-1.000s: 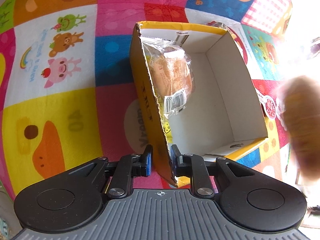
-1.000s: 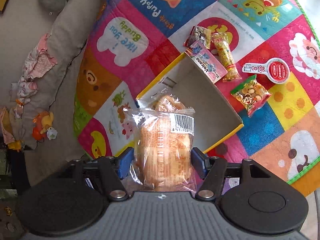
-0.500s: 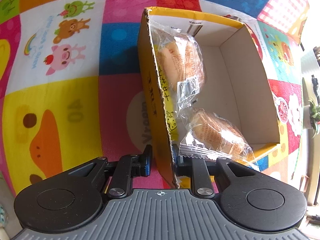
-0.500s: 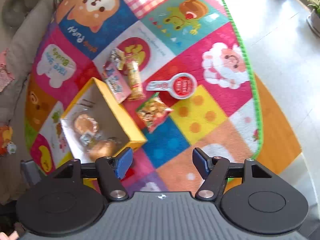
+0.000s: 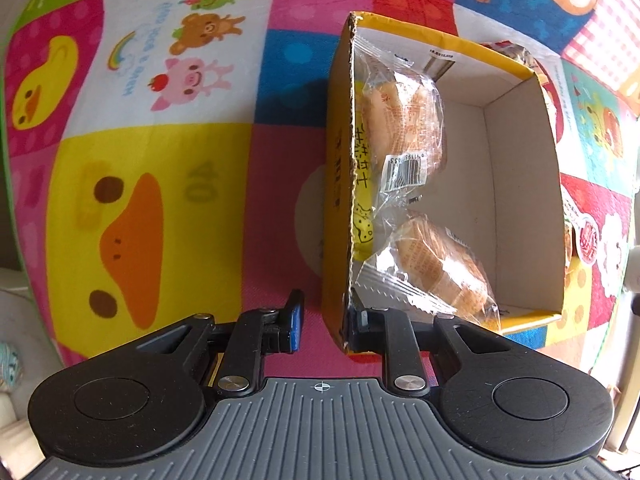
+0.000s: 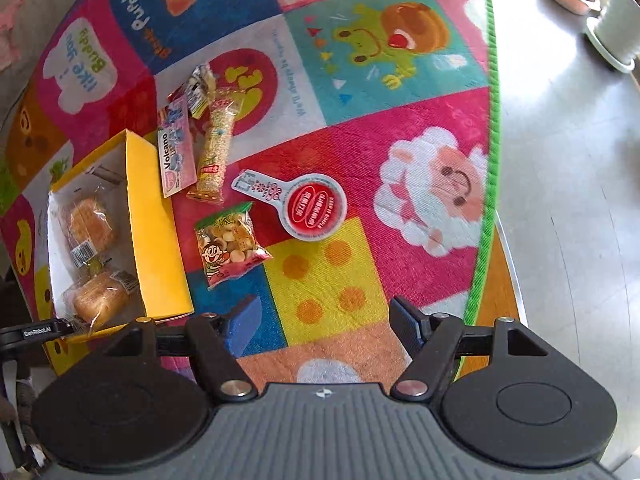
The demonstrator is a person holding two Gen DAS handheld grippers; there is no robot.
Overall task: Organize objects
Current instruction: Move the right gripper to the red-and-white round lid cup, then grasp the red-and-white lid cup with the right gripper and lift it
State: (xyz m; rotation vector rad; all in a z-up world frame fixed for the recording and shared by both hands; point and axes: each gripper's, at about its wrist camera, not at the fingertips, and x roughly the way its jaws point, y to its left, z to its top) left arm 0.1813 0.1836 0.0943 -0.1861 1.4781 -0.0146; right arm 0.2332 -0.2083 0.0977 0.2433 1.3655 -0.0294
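Note:
A yellow cardboard box lies open on the play mat; it also shows in the right wrist view. Two wrapped bread buns lie inside it. My left gripper stands open astride the box's near left wall, its fingers apart from the wall. My right gripper is open and empty above the mat. Loose snacks lie right of the box: a cartoon biscuit bag, a red-lidded cup, a Volcano pack, a cereal bar.
The colourful play mat has a green edge at the right, with grey floor and white plant pots beyond. A small silvery snack pack lies behind the cereal bar.
My right gripper dropped its bread bun into the box, opened, and pulled back to the right over the mat. My left gripper let go of the box wall and opened a little.

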